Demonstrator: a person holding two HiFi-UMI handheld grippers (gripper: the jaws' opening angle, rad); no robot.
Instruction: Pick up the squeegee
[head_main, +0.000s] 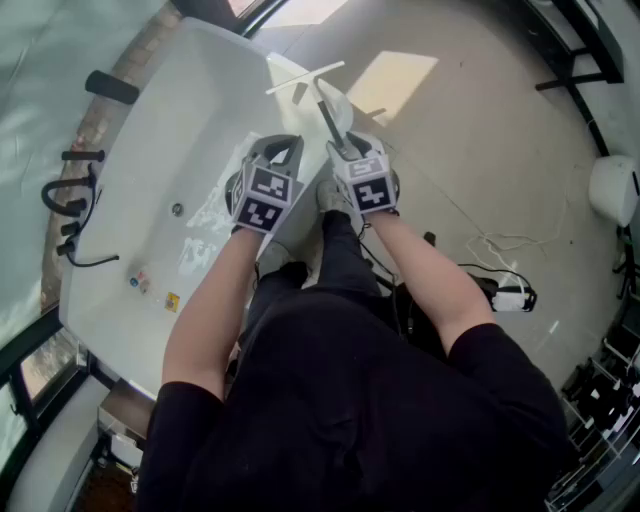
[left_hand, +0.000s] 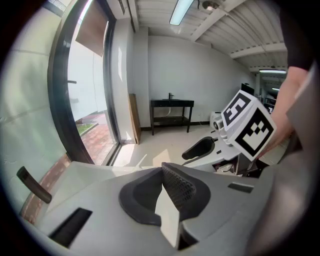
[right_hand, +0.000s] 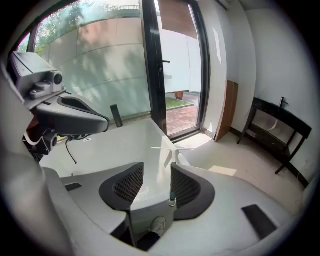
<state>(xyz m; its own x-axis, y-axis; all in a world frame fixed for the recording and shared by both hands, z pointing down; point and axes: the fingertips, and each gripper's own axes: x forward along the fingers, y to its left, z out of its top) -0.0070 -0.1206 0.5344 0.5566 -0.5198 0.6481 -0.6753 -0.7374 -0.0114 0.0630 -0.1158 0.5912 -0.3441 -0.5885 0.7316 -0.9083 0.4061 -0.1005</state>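
Note:
The squeegee (head_main: 305, 78) has a white blade and a thin dark handle. It lies over the corner rim of the white bathtub (head_main: 170, 130), handle pointing back toward me. My right gripper (head_main: 345, 148) is open around the handle's end. In the right gripper view the handle runs along the right pad, with the right gripper (right_hand: 156, 180) showing a clear gap and the blade of the squeegee (right_hand: 172, 148) ahead. Beside it, my left gripper (head_main: 278, 145) is shut and holds nothing. In the left gripper view the left gripper (left_hand: 162, 187) has its pads together.
Black fittings and a hose (head_main: 70, 210) sit on the tub's left rim, by the glass wall. A cable and small device (head_main: 505, 290) lie on the floor at right. A black table (left_hand: 171, 114) stands against the far wall.

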